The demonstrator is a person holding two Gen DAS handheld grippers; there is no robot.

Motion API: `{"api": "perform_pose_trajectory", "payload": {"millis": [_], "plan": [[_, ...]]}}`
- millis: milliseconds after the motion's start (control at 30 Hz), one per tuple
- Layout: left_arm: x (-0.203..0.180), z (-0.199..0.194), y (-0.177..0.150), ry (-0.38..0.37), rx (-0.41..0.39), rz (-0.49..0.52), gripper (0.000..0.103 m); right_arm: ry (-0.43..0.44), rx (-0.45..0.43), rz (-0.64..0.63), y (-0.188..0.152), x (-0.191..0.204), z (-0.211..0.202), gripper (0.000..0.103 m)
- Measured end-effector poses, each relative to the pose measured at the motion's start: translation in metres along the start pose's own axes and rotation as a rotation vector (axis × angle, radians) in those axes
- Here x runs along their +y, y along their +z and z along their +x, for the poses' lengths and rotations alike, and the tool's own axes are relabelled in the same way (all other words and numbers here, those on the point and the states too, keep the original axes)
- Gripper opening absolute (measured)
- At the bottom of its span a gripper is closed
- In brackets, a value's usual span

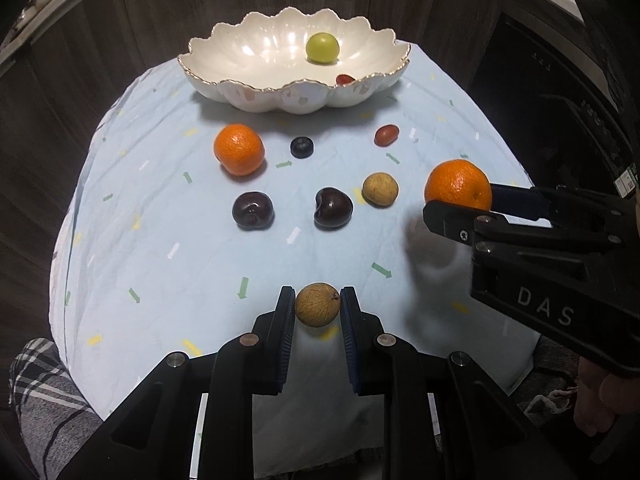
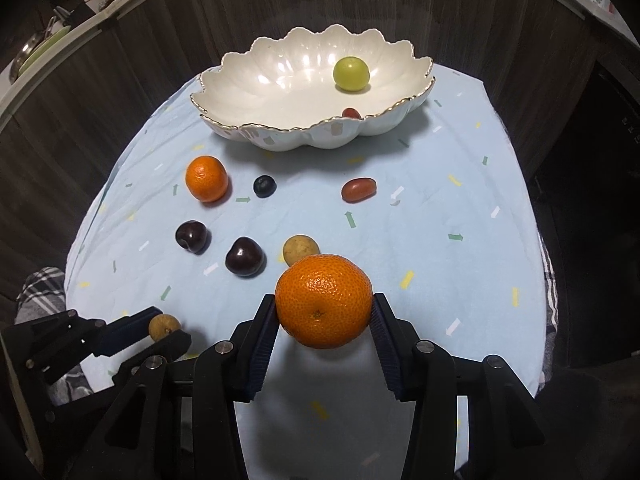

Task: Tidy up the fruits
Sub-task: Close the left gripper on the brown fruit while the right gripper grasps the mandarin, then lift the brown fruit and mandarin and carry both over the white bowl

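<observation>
Left gripper (image 1: 318,306) clamped on a longan (image 1: 317,304); right gripper (image 2: 325,312) clamped on a tangerine (image 2: 324,301) (lifted off the cloth). Scalloped bowl (image 2: 256,80) holds a green fruit (image 2: 351,74).

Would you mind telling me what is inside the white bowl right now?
The white bowl holds a green fruit and a small red fruit, partly hidden by the near rim.

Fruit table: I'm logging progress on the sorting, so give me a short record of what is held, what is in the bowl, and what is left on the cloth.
left gripper: shut on small brown fruit
right gripper: shut on held orange
bowl: green fruit, small red fruit
cloth: loose orange, two dark cherries, blueberry, red oblong fruit, tan fruit
</observation>
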State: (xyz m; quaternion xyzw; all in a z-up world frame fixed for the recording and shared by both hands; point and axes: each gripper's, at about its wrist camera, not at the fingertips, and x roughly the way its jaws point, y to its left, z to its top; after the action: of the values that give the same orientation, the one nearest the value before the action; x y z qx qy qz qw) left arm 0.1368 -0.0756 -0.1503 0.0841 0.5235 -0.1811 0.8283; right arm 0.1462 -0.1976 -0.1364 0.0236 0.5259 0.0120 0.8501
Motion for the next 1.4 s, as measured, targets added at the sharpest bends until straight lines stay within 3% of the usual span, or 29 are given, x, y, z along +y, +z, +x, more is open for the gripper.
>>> {"api": "perform_pose_trajectory", "payload": {"millis": [633, 1400], "plan": [[0.017, -0.024, 0.014, 0.014, -0.065, -0.041, 0.023, -0.013, -0.055, -0.013, 0.01, 0.011, -0.029, 0.047], [0.04, -0.039, 0.069, 0.05, -0.181, -0.067, 0.023, -0.032, -0.171, 0.003, 0.06, 0.007, -0.051, 0.047]]}}
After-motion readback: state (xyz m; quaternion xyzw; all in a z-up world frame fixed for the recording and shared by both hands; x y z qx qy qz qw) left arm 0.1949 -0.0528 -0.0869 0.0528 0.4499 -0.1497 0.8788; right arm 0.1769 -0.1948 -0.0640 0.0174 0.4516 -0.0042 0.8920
